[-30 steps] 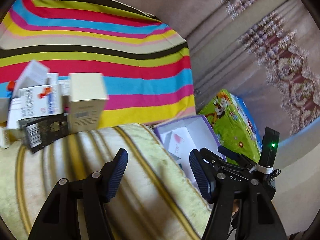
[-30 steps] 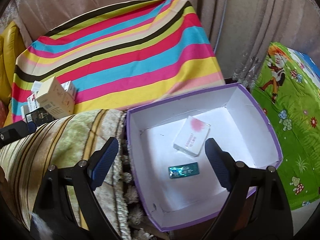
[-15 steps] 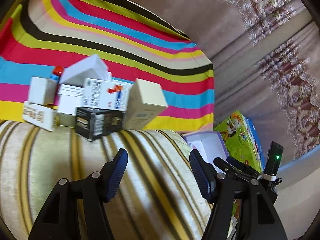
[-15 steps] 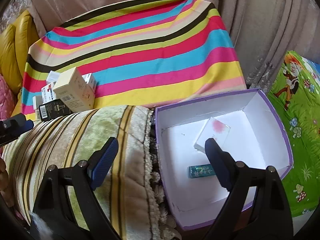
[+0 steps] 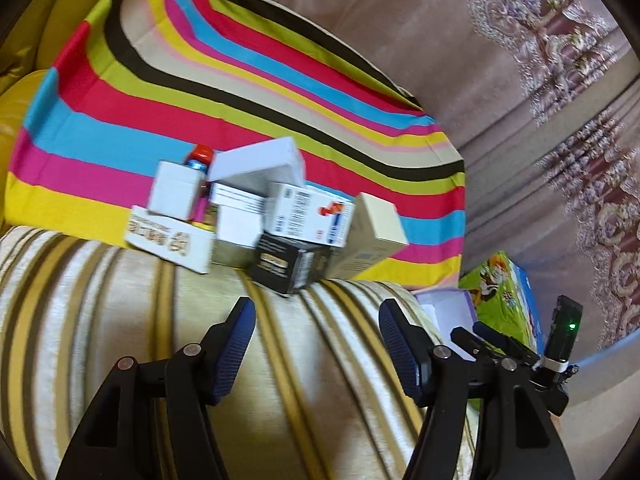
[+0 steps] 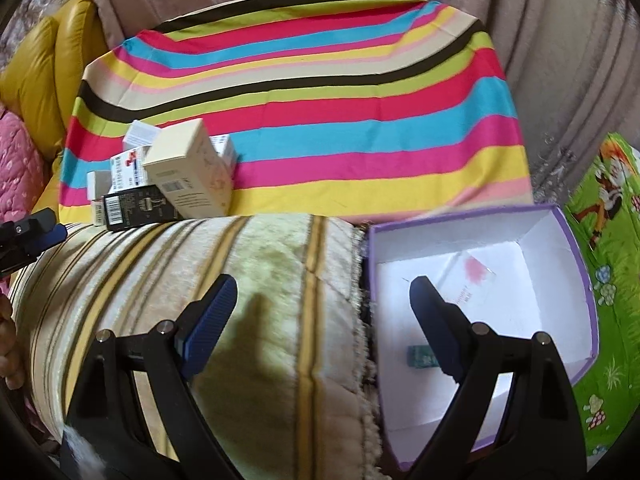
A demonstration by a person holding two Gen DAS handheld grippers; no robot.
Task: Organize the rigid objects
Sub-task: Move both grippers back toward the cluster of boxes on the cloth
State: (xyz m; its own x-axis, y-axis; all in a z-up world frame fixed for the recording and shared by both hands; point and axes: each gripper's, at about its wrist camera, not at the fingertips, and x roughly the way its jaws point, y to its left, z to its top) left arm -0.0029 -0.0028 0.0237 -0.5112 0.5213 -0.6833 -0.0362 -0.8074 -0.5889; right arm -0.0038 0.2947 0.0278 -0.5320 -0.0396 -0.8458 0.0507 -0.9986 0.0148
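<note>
Blue-padded jaws of both grippers stand apart with nothing between them: the left gripper [image 5: 316, 344] hangs over the striped plush cushion [image 5: 120, 340], and the right gripper [image 6: 324, 312] straddles the cushion's fringed edge and the purple-rimmed box [image 6: 576, 248].

Inside that box lie only two things so far, a small teal packet [image 6: 420, 357] partly hidden behind the right jaw and a flat white carton with a pink mark [image 6: 472, 276]. So the sorting looks barely begun.

Beyond the cushion, on the rainbow-striped cloth [image 5: 280, 92], the main heap is untouched: a black carton [image 5: 286, 266] at the front, a tall cream carton [image 5: 370, 236] beside it, a white medicine box with red and blue print [image 5: 310, 214] resting on top, several plain white cartons, and a red-capped bottle [image 5: 199, 157] at the back.

Judging by where the left gripper points, the black carton seems the likely next pick; nearly the whole pile is left to carry across to the box.
</note>
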